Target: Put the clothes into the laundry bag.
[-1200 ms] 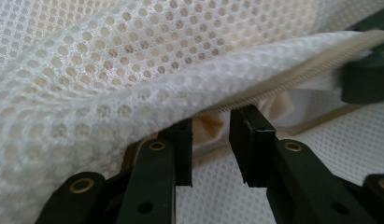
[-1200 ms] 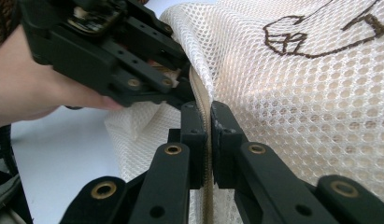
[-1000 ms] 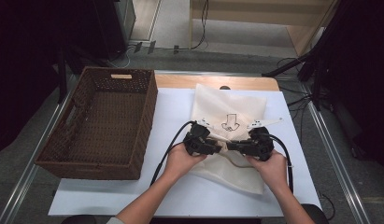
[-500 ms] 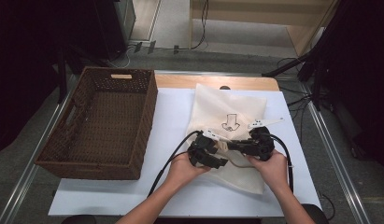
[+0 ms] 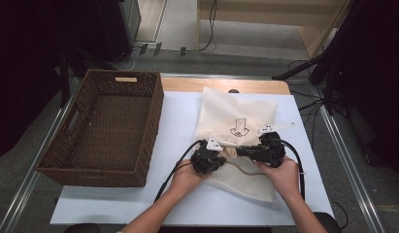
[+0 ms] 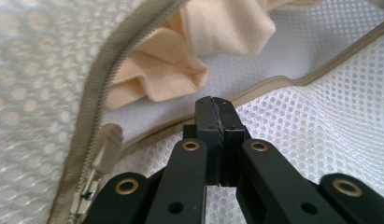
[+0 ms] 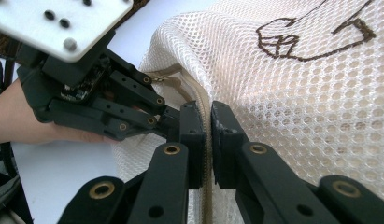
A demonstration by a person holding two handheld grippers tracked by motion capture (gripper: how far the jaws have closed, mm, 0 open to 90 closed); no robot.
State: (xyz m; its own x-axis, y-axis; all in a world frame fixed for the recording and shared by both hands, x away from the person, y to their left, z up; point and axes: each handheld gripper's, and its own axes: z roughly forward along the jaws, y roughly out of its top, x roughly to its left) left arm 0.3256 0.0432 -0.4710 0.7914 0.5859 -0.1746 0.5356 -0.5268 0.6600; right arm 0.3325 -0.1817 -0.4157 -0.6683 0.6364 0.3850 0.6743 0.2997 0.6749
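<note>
The mesh laundry bag (image 5: 236, 131) lies right of centre on the worktop (image 5: 177, 121), its zip part open. The right gripper (image 7: 208, 140) is clamped on the zip tape; the left gripper (image 6: 216, 140), jaws just pressed together, pinches mesh by the lower edge. The edges should be drawn apart evenly; the wicker basket (image 5: 105, 128) sits well apart, so room is left

The high view looks forward and down over the surface (image 5: 139, 204); both gripper views sit close, sharing the mesh bag's (image 5: 238, 116) zipper (image 6: 101, 84).
</note>
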